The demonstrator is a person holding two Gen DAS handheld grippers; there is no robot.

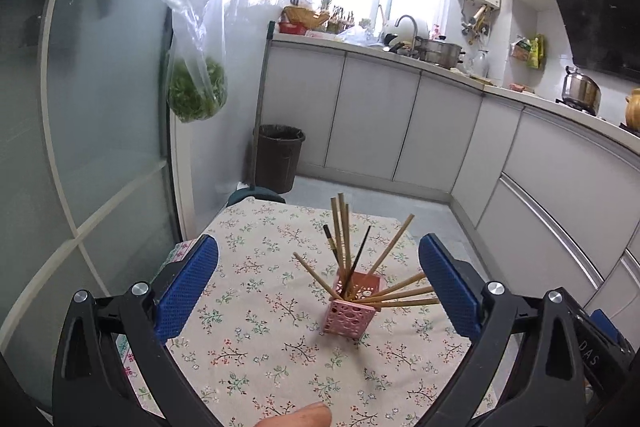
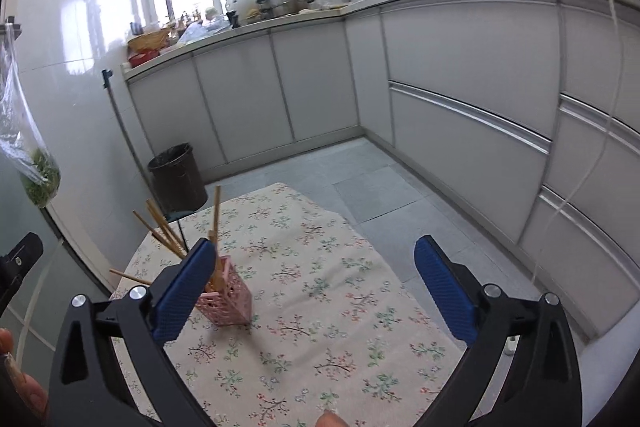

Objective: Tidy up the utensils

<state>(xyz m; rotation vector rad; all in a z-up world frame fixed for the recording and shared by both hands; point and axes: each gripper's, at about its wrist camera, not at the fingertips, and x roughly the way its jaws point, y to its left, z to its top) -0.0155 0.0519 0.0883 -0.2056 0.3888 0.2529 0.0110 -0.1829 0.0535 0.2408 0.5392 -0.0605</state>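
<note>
Nearest us, the left hand-held gripper [image 1: 319,287] stands spread wide with nothing in it, and between its blue pads [image 1: 188,291], lower centre of its view, sits the pink perforated plastic holder [image 1: 352,311] on the floral-clothed desk [image 1: 256,355]. Its wooden chopsticks [image 1: 394,297] fan upward and rightward. The right hand-held gripper [image 2: 312,291] is likewise spread and empty; there the holder lies left, just behind its left pad. We judge the left hand better aligned.

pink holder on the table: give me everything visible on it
The pink holder is a small square tub, apparently plastic, its walls pierced with round and heart-like holes. It stands upright on the floral cloth, open top up. Chopsticks, mostly tan and a couple dark, fan out of it. Nothing else touches it; neither tool grips it.
</note>
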